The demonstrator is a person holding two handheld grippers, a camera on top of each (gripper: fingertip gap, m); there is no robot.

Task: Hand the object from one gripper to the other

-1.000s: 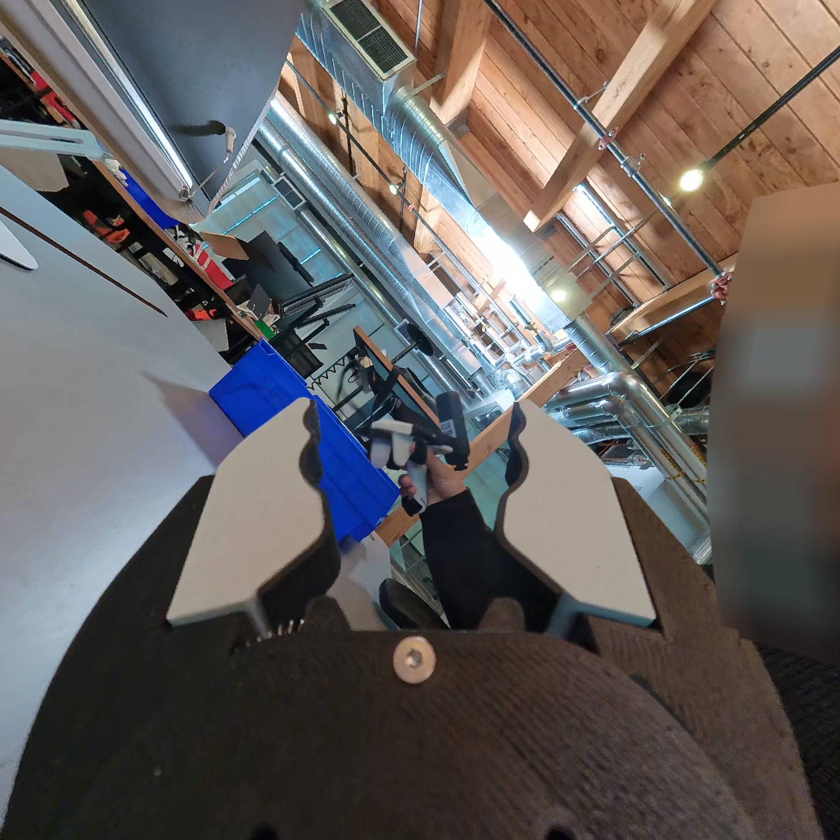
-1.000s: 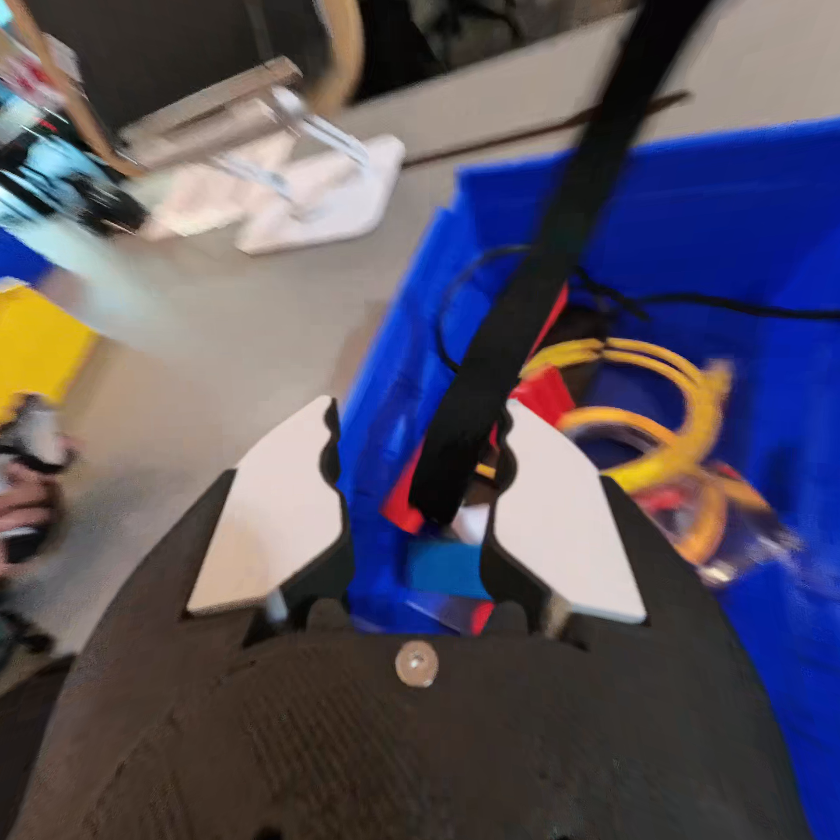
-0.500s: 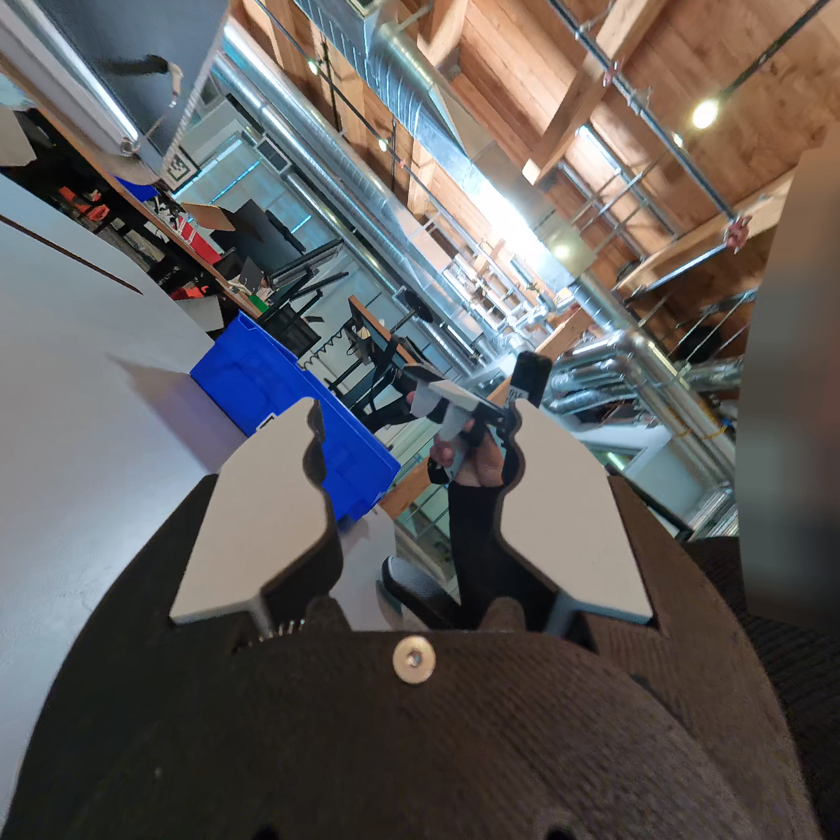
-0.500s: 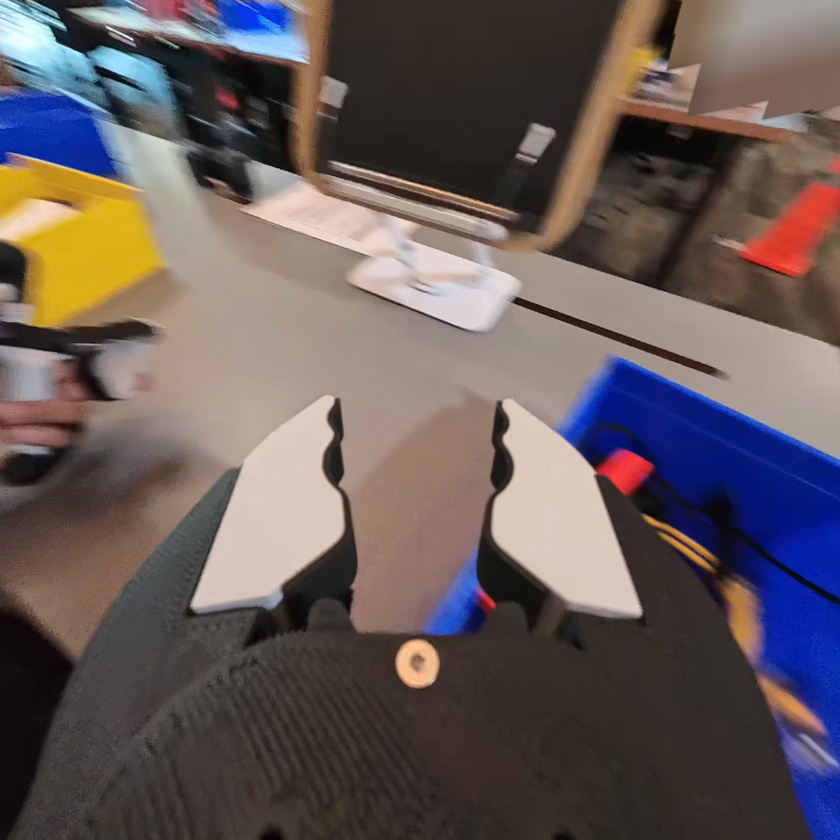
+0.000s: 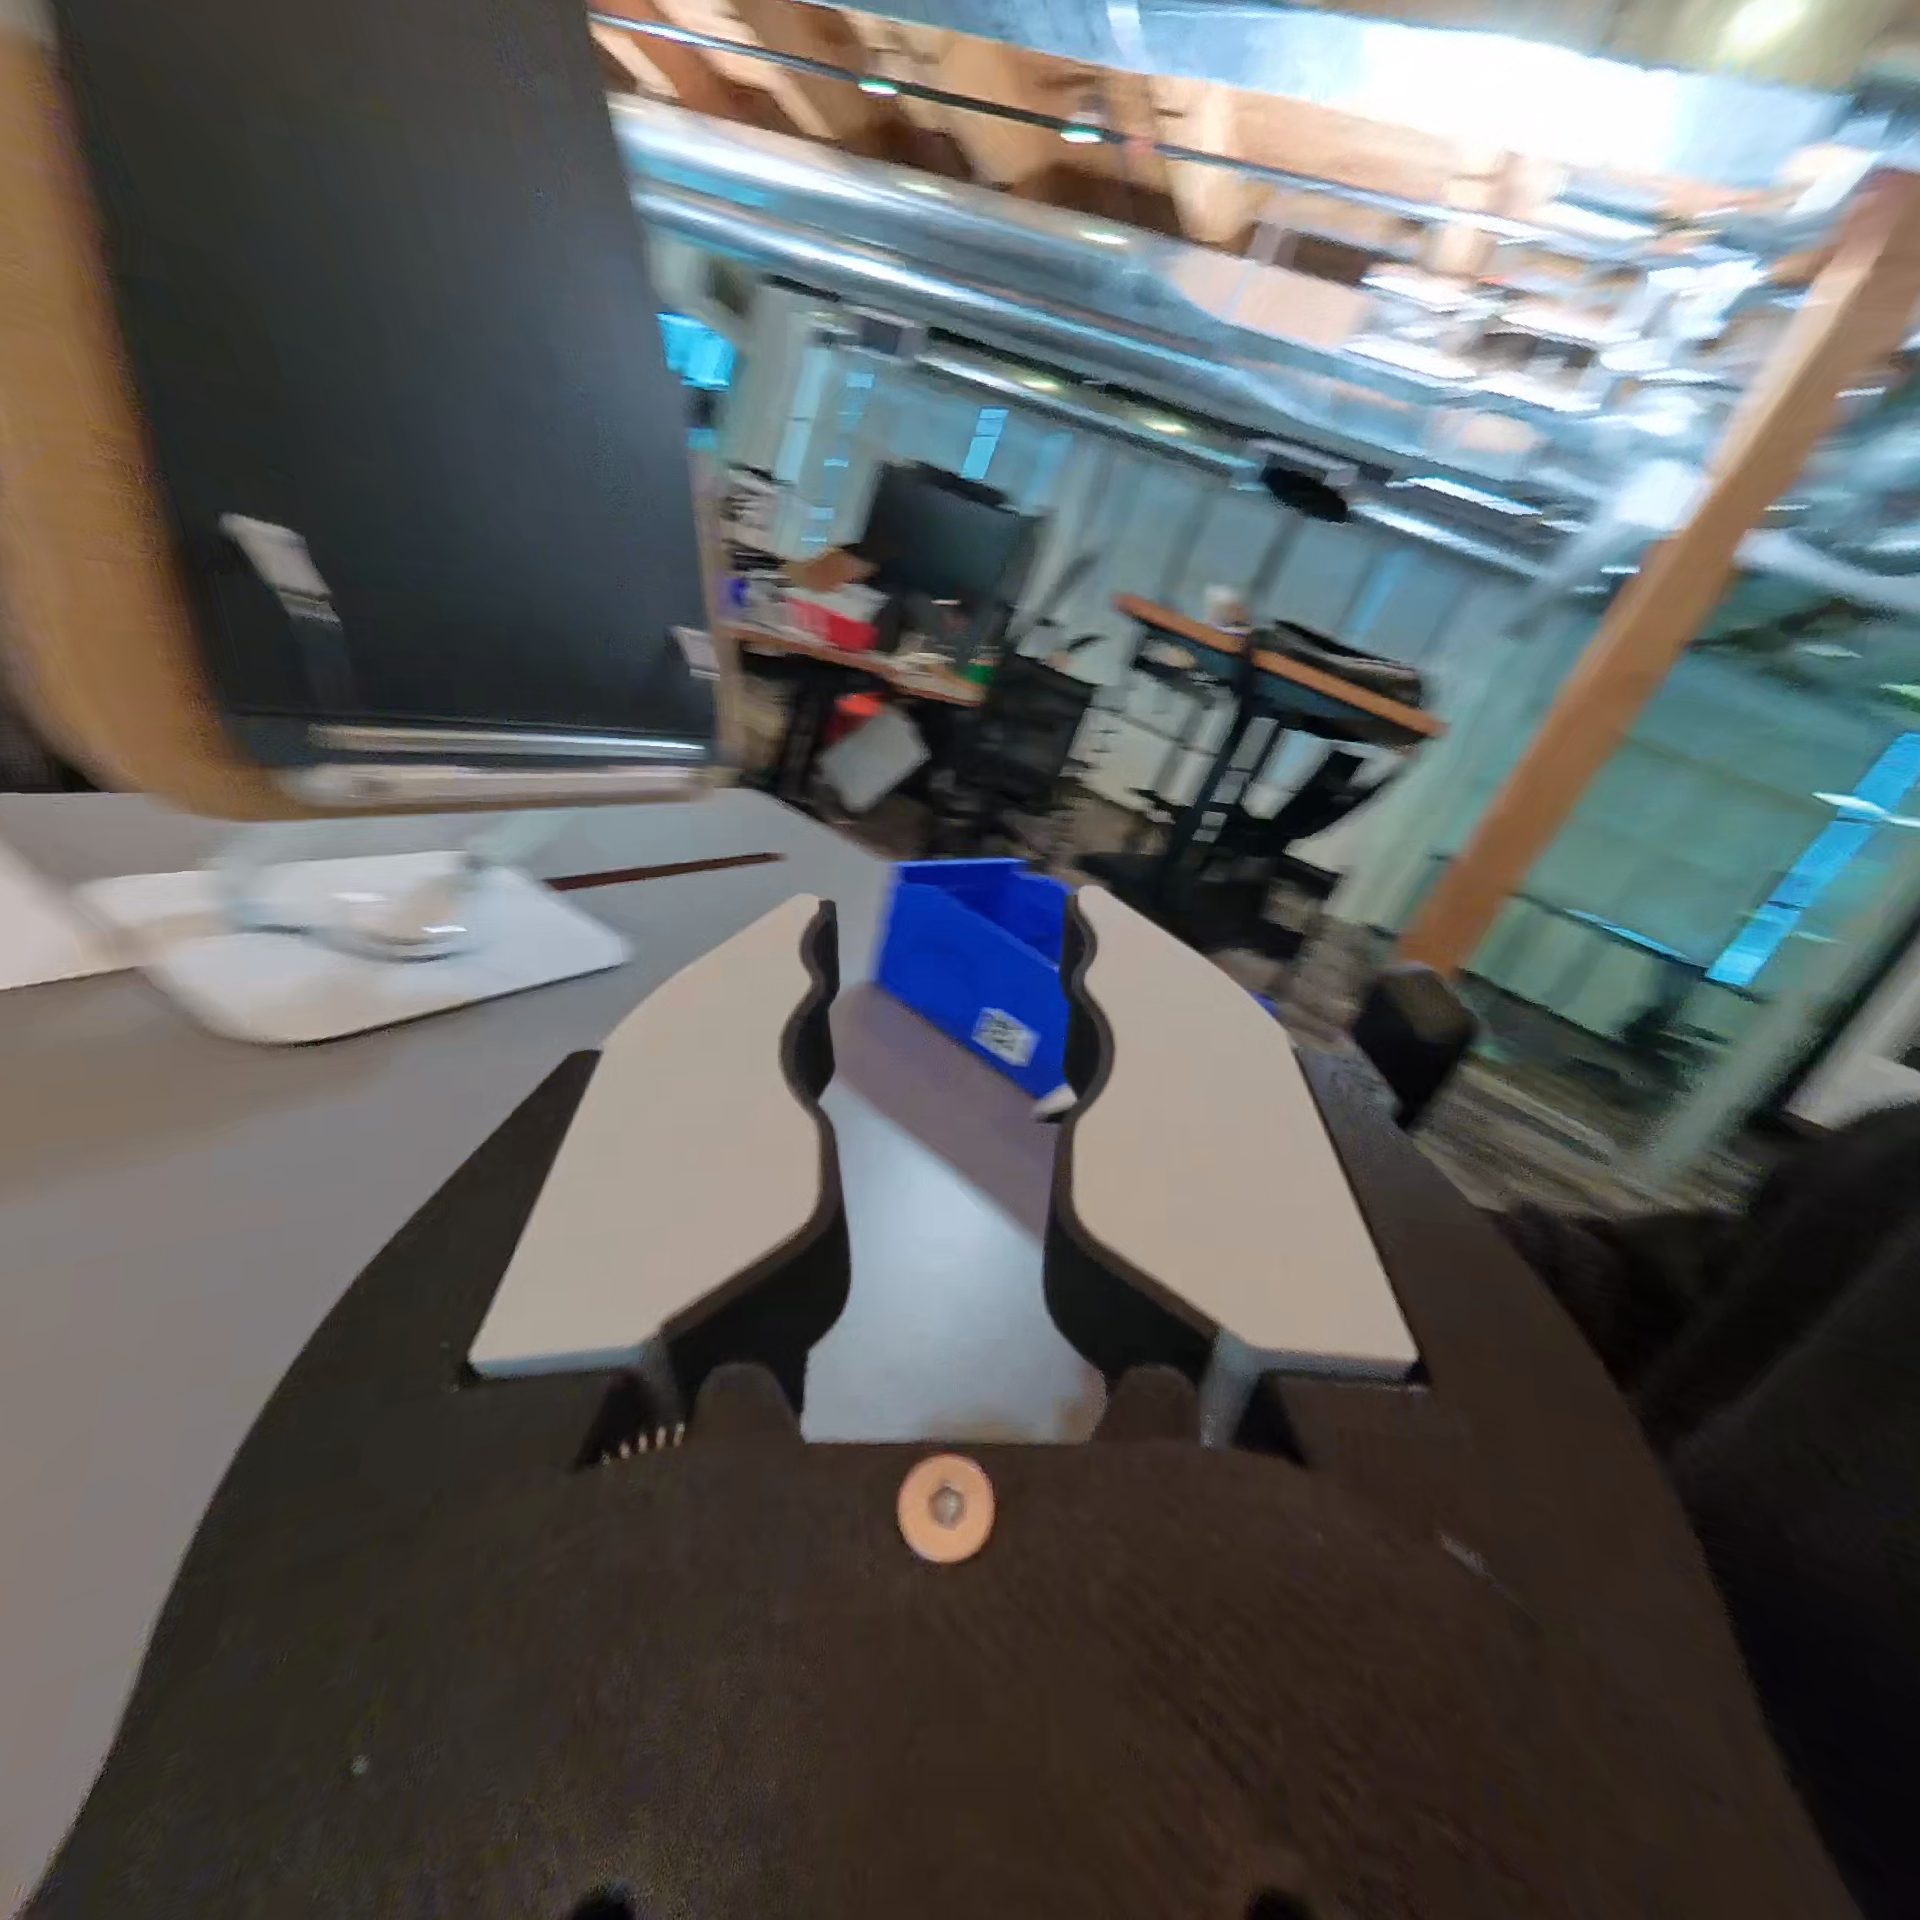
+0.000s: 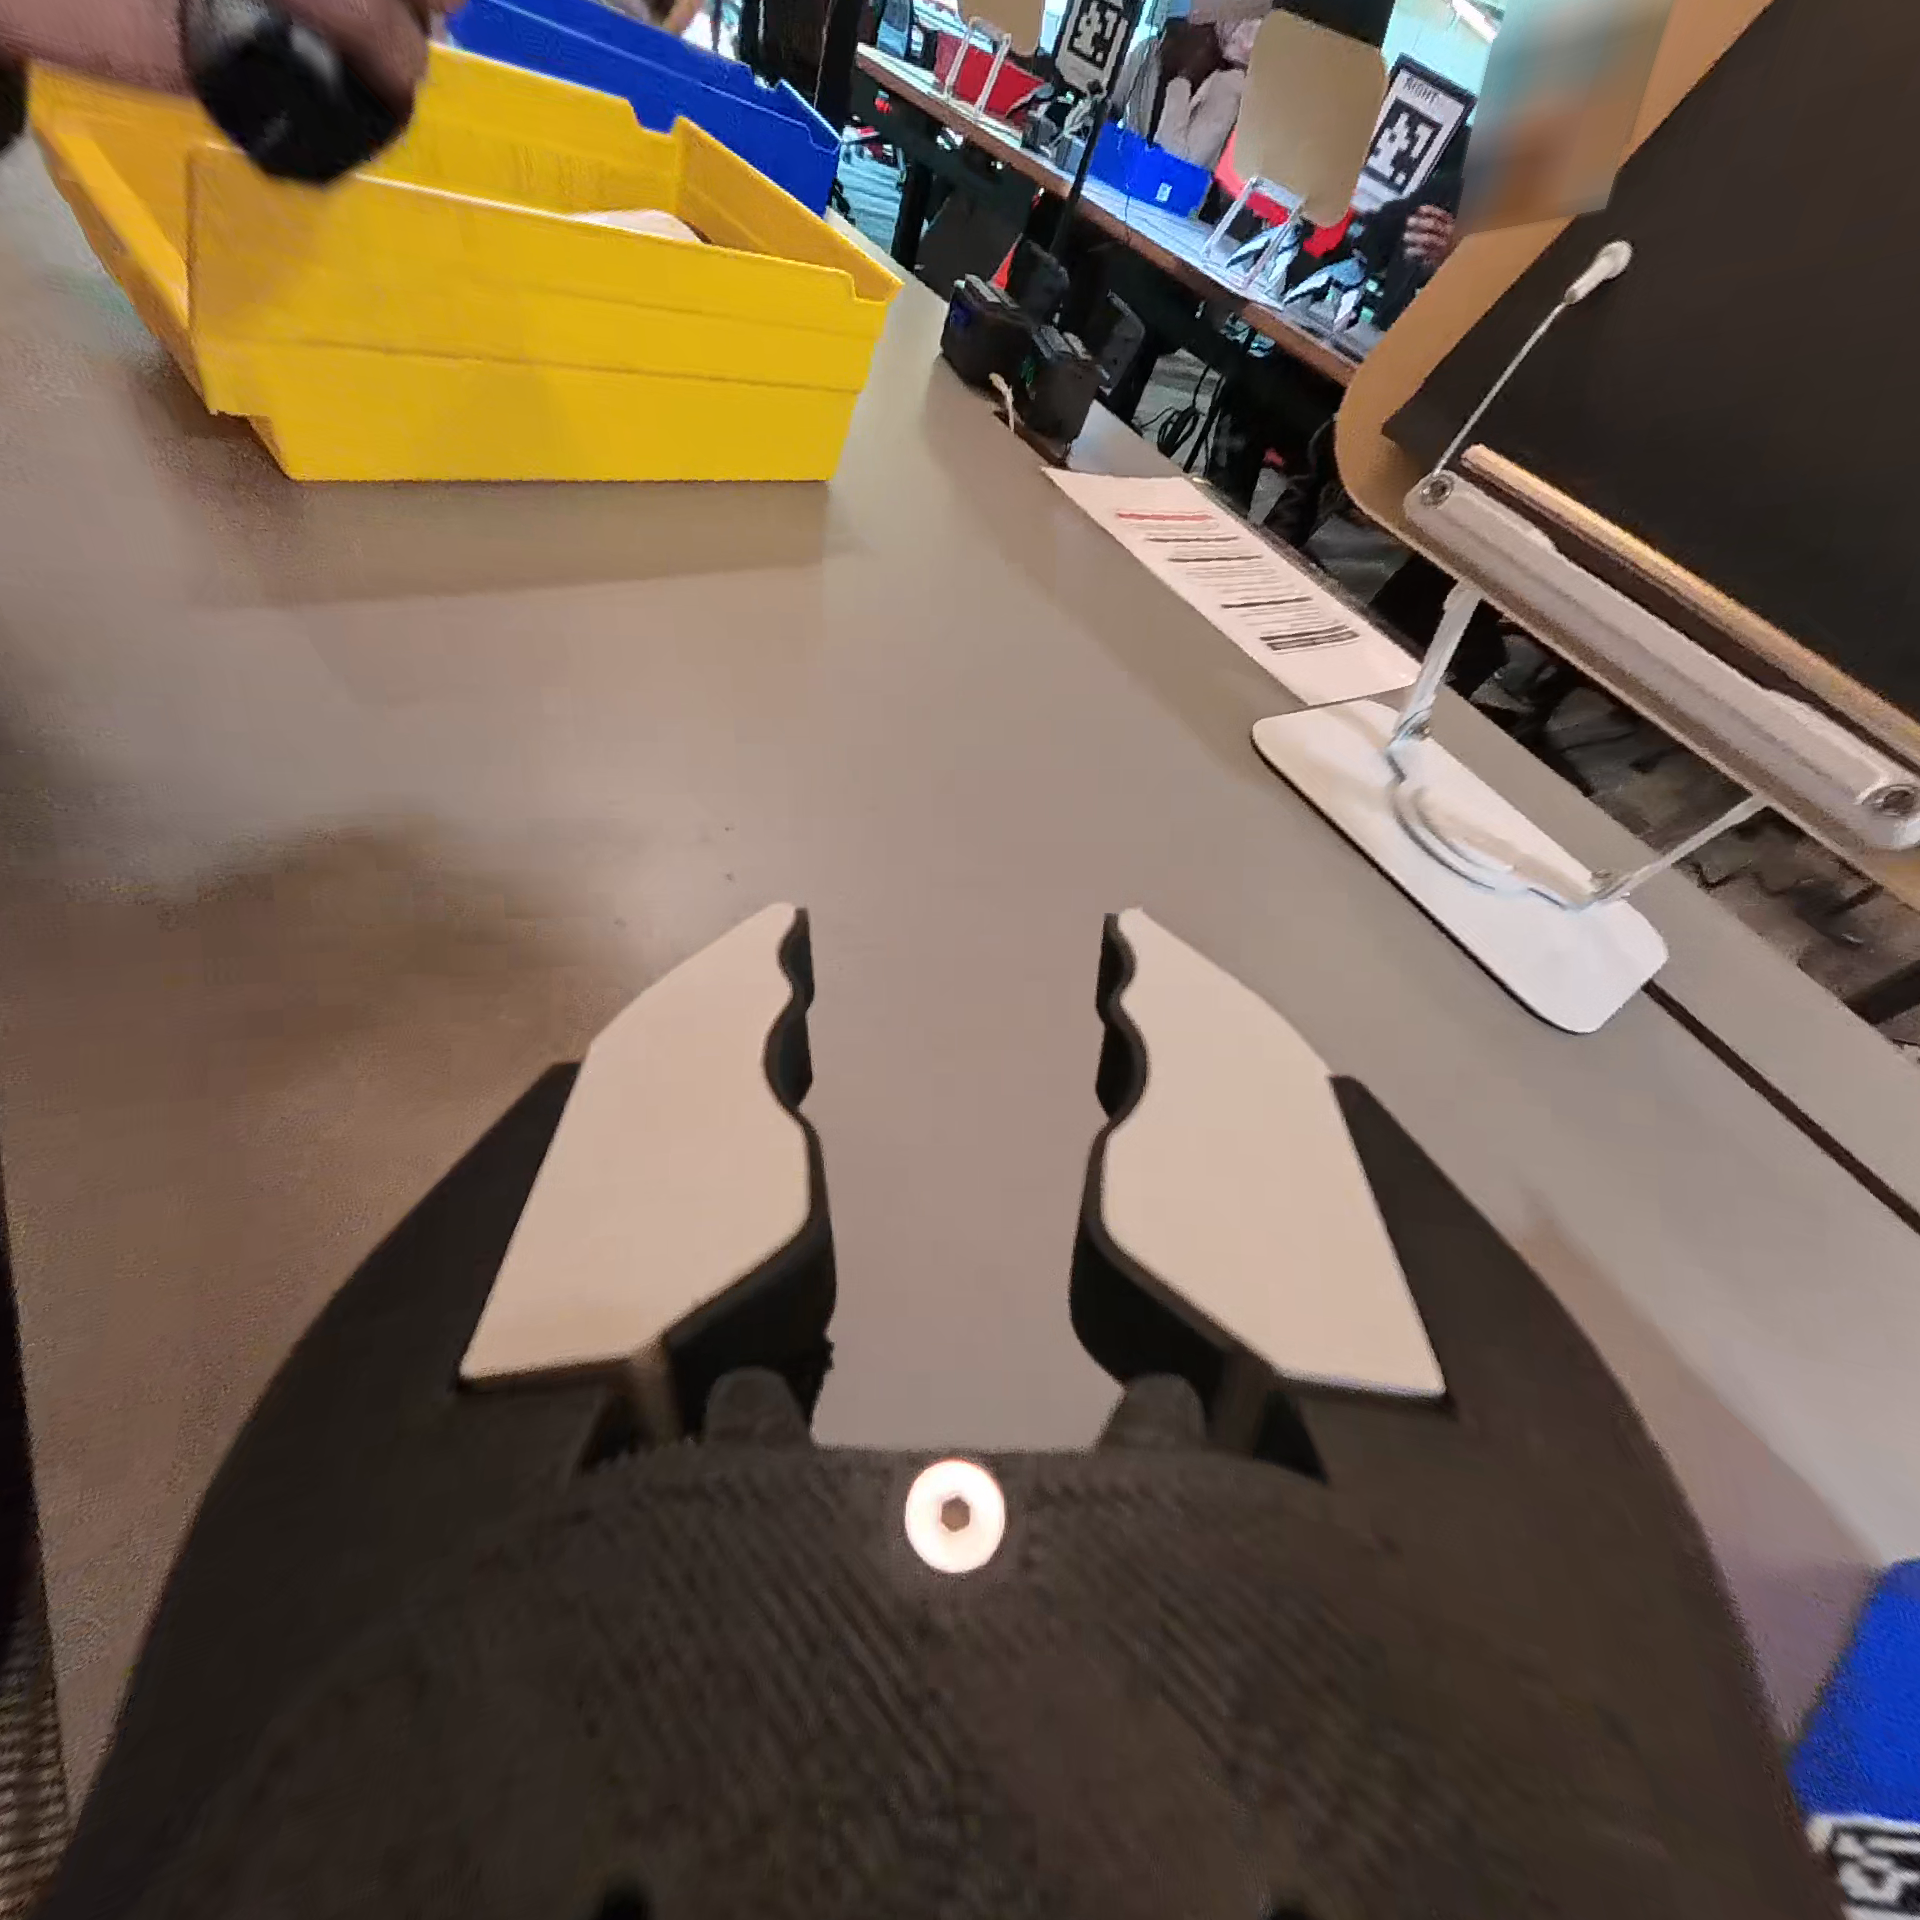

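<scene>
In the left wrist view, a white flat stand base with a clear bracket [image 5: 343, 961] is lying on the left part of the grey matte table [image 5: 208, 1195], under a big dark board with a wooden edge [image 5: 364, 364]. The left gripper [image 5: 948, 940] is pointing along the table with its two pale grey fingers [image 5: 686, 1132] standing apart, and nothing is sitting between them; only bare table is showing in the gap. Beyond the fingertips, a blue plastic bin with a small white label [image 5: 971, 961] is standing near the far table edge. To the right, a slanted wooden post [image 5: 1662, 582] and desks are blurring in the background.

In the right wrist view, a dark round handle held in a person's hand [image 6: 286, 88] is showing at the top left corner, above a yellow plastic bin [image 6: 499, 312] that is resting on the same grey table [image 6: 623, 727]. The right gripper [image 6: 951, 930] is hovering low over the table, its fingers also parted with an empty gap, so it is gripping nothing. A white printed paper sheet [image 6: 1226, 571] is lying further right, then the white stand base [image 6: 1455, 852] with the dark board above it. A corner of a blue bin [image 6: 1860, 1704] is peeking in at the bottom right.

The object for the handover I cannot identify in either view; neither gripper is carrying it.
</scene>
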